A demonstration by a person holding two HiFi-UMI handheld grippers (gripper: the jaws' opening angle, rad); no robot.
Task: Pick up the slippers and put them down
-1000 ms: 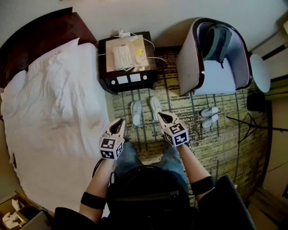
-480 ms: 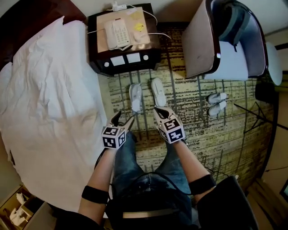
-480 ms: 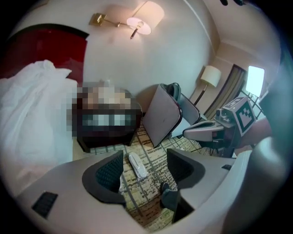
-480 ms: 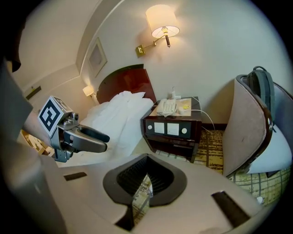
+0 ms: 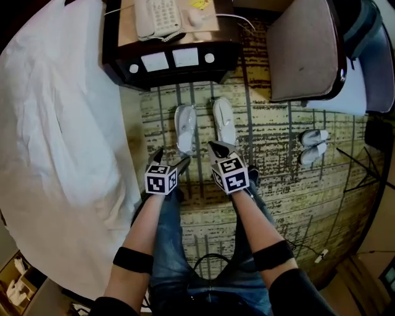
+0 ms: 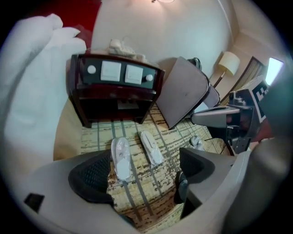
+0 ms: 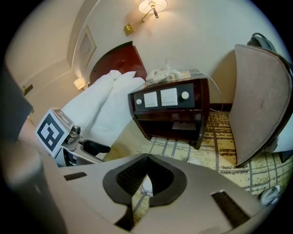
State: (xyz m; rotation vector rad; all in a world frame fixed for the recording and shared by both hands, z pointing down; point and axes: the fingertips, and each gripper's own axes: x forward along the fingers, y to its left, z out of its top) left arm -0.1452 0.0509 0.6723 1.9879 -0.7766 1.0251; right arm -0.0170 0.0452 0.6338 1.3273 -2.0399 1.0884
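Overhead, the head view takes in a bedroom floor covered by a yellow-beige carpet [image 5: 278, 179] crossed by dark stripes and speckled bands. A bed [image 5: 55, 123] under a white duvet borders the carpet's left edge. A dark wooden nightstand [image 5: 173, 74] stands at its far edge, and an armchair [image 5: 305, 52] with a grey-brown back fills the far right corner. The nightstand front carries two white panels [image 5: 154, 62] and round knobs. Its top holds a pale telephone [image 5: 157, 17] and a yellow note [image 5: 199, 4], whose print is too small to read. The only clear markings are the black-and-white square patterns on the cubes of both tongs. A wall lamp [image 7: 152, 6] glows above the headboard in the right gripper view.

The slippers are white and lie side by side on the carpet just before the nightstand, toes toward it: left slipper [image 5: 184, 128], right slipper [image 5: 224, 121]. A second white pair [image 5: 313, 145] rests near the armchair, well apart from them.

Left tongs [image 5: 171, 158] – jaws spread wide, having just been opening, and they grip nothing; the left slipper's heel lies just beyond them. Right tongs [image 5: 216, 147] – jaws clenched together on nothing, tip just beside the right slipper's heel; contact cannot be told. The person's legs in blue jeans [image 5: 166, 247] stand on the carpet's near part.
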